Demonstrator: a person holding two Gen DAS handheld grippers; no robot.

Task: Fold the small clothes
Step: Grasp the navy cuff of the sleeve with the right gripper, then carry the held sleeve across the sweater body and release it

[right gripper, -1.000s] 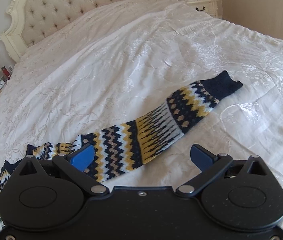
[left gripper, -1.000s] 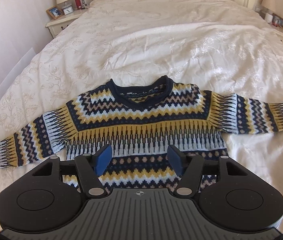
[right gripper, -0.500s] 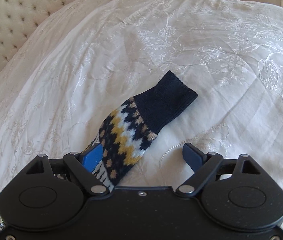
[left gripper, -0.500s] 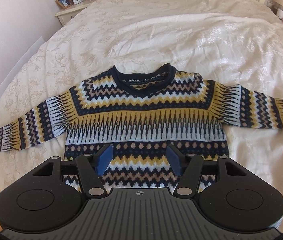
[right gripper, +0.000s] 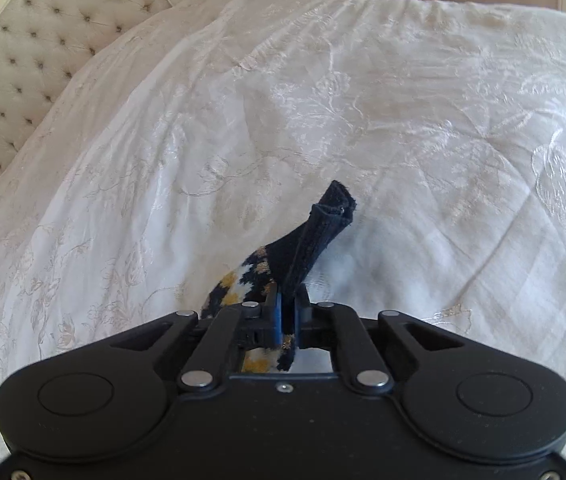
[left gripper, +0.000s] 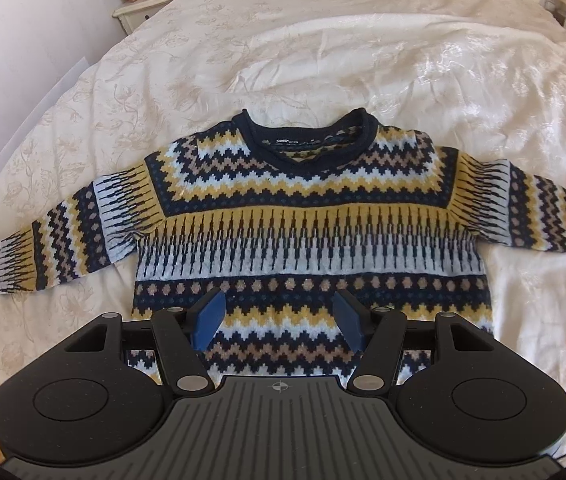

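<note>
On the bed [right gripper: 403, 100], right hand-held gripper [right gripper: 287, 312] clamped on sweater cuff [right gripper: 319, 232].

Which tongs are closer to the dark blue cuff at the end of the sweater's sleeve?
The right. The right tongs are shut on the sleeve just behind its cuff. The left tongs hang open over the lower middle of the sweater, away from either cuff.
</note>
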